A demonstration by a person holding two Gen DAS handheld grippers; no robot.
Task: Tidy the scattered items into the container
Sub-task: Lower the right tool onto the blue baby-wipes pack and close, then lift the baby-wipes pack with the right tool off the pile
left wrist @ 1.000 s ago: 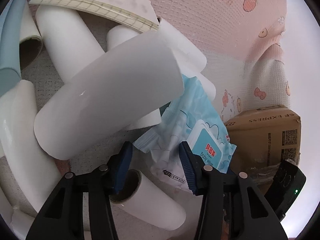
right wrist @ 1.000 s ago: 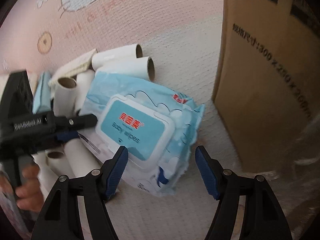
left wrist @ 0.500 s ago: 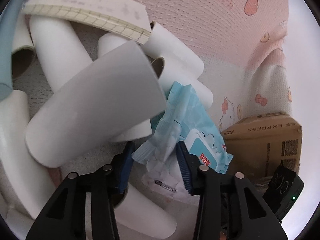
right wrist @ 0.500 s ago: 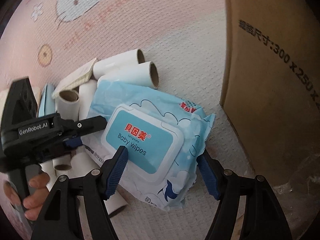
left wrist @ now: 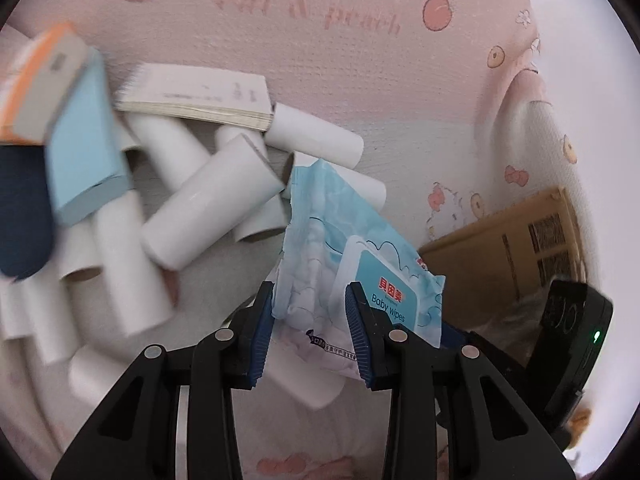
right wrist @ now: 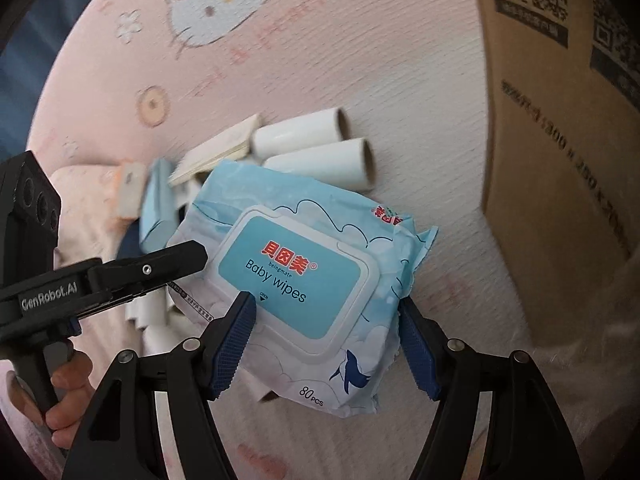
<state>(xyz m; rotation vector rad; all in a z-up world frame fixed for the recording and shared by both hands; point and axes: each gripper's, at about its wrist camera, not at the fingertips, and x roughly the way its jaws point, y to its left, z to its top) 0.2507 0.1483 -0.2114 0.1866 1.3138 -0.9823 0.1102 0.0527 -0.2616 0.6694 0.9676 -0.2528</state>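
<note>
A light blue pack of baby wipes [left wrist: 360,248] hangs tilted above a pile of white cardboard tubes [left wrist: 212,212]. My left gripper [left wrist: 310,308] pinches the pack's crinkled end, its jaws still closing, both pads pressing on the wrapper. From the right wrist view the pack [right wrist: 304,280] shows its lid, and the left gripper [right wrist: 188,256] reaches in from the left. My right gripper [right wrist: 324,320] stands open wide with the pack's near end between its fingers; whether the pads touch it I cannot tell. The brown cardboard box [right wrist: 560,160] stands to the right.
On the pink cartoon-print mat [left wrist: 320,60], a paper pad [left wrist: 196,96], a light blue carton [left wrist: 84,152] and an orange-and-grey carton [left wrist: 36,80] lie among the tubes. A hand [right wrist: 64,392] holds the left gripper's handle. The box [left wrist: 500,256] blocks the right side.
The left gripper narrowed onto the pack's end and rose, lifting the pack off the tubes. The right gripper came forward until its open fingers flank the pack.
</note>
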